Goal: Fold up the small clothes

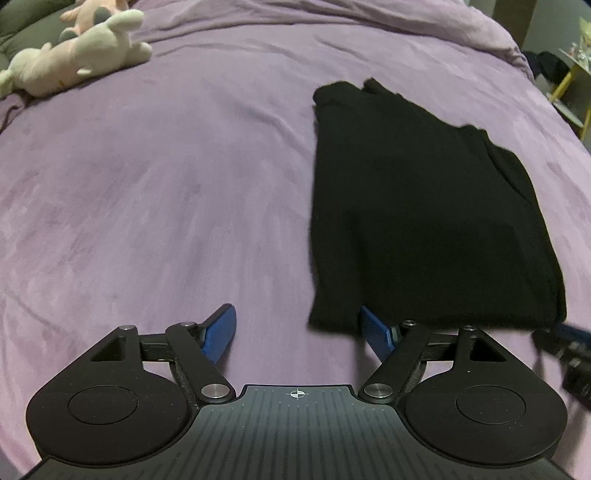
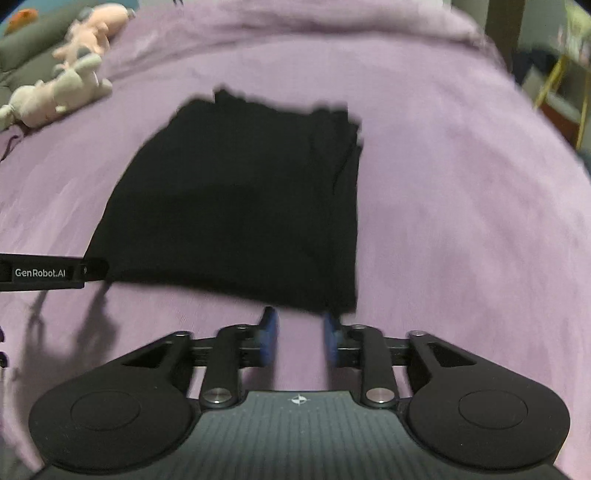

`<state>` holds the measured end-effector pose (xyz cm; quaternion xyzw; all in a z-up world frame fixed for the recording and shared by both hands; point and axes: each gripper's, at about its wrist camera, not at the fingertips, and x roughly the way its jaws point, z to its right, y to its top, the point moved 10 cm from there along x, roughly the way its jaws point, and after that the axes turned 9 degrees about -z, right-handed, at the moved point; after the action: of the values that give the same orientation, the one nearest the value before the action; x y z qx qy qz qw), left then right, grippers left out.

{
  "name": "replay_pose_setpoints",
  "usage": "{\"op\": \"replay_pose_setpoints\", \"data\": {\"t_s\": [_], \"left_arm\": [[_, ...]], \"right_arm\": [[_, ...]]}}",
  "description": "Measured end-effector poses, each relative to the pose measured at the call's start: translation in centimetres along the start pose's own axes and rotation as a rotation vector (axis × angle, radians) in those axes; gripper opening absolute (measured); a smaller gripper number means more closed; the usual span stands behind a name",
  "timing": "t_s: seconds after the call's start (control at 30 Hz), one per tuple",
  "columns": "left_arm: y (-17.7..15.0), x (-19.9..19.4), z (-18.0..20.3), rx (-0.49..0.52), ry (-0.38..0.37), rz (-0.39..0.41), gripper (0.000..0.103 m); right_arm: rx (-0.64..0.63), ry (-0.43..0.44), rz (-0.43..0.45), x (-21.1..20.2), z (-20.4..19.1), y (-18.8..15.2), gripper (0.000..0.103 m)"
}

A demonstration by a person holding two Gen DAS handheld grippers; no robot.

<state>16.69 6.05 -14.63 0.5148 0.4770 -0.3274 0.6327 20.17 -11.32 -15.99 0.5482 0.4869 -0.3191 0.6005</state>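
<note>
A black garment lies folded flat on the purple bedspread. My left gripper is wide open and empty; its right blue finger sits at the garment's near left corner, its left finger over bare bedspread. In the right wrist view the garment lies just ahead. My right gripper is open with a narrower gap and empty, its fingertips just short of the garment's near right edge. The left gripper's body shows at the left edge there.
Pale plush toys lie at the far left of the bed, also in the right wrist view. A grey pillow is behind them. The bed's right edge drops off beside a yellow-legged shelf.
</note>
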Motion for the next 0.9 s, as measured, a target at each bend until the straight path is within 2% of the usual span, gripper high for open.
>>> {"op": "replay_pose_setpoints", "data": {"t_s": [0.1, 0.23, 0.4, 0.9], "left_arm": [[-1.0, -0.8, 0.0, 0.009, 0.018, -0.029, 0.080], [-1.6, -1.8, 0.4, 0.035, 0.053, -0.020, 0.082], [-2.0, -2.6, 0.9, 0.047, 0.038, -0.030, 0.082], [-2.1, -4.4, 1.0, 0.058, 0.042, -0.010, 0.084]], "right_arm": [[0.018, -0.027, -0.037, -0.4, -0.4, -0.8, 0.064], [0.049, -0.049, -0.064, -1.0, -0.9, -0.6, 0.068], [0.057, -0.103, -0.066, -1.9, -1.3, 0.0, 0.080], [0.088, -0.090, -0.062, -2.6, -1.5, 0.0, 0.081]]}}
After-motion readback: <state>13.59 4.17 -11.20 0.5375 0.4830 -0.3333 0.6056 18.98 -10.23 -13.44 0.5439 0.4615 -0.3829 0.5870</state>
